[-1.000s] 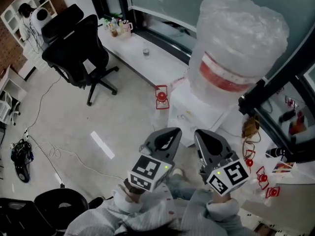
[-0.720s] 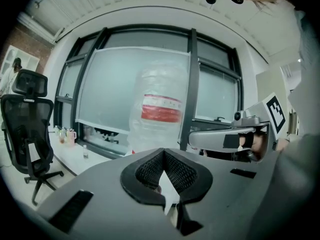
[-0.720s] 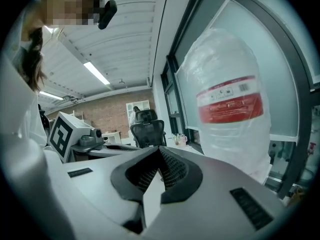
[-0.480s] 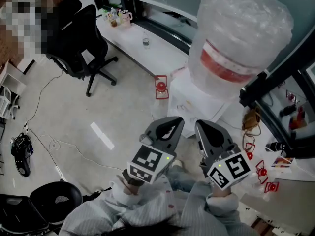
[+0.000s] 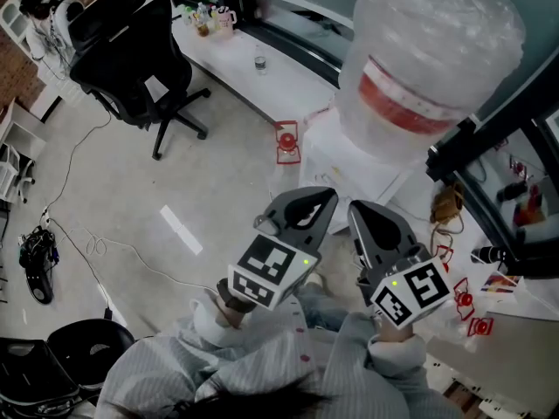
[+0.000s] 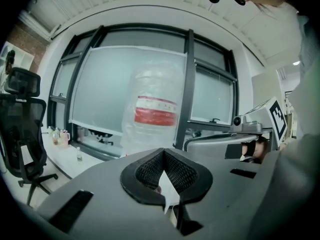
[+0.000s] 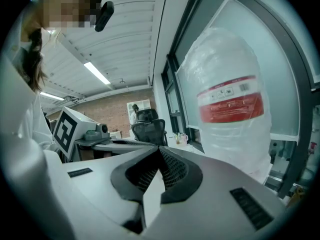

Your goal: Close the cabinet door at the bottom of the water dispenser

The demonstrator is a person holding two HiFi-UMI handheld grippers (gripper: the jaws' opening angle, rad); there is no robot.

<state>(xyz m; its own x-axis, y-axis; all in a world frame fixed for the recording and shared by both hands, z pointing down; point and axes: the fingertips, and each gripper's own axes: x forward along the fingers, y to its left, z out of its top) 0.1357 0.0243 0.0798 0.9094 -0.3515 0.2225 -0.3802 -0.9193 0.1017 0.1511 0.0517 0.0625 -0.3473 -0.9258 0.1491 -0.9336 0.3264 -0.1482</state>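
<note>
The white water dispenser (image 5: pixel 345 168) stands ahead of me at the right, with a plastic-wrapped bottle (image 5: pixel 432 55) with a red label on top. Its bottom cabinet door is not visible in any view. My left gripper (image 5: pixel 319 201) and right gripper (image 5: pixel 360 212) are held side by side in front of the dispenser, apart from it. In the left gripper view the left gripper (image 6: pixel 163 154) is shut with nothing between its pads, and the bottle (image 6: pixel 152 111) is straight ahead. The right gripper (image 7: pixel 160 151) is likewise shut and empty, with the bottle (image 7: pixel 230 109) to its right.
A black office chair (image 5: pixel 131 51) stands at the far left. A low white ledge (image 5: pixel 262 85) with small bottles runs under the window. A red item (image 5: pixel 286 142) sits on the floor by the dispenser. Cables (image 5: pixel 96 260) trail on the floor. A black frame (image 5: pixel 476 142) rises at the right.
The left gripper has edged slightly toward the dispenser. The right gripper has kept its place, and both stay shut.
</note>
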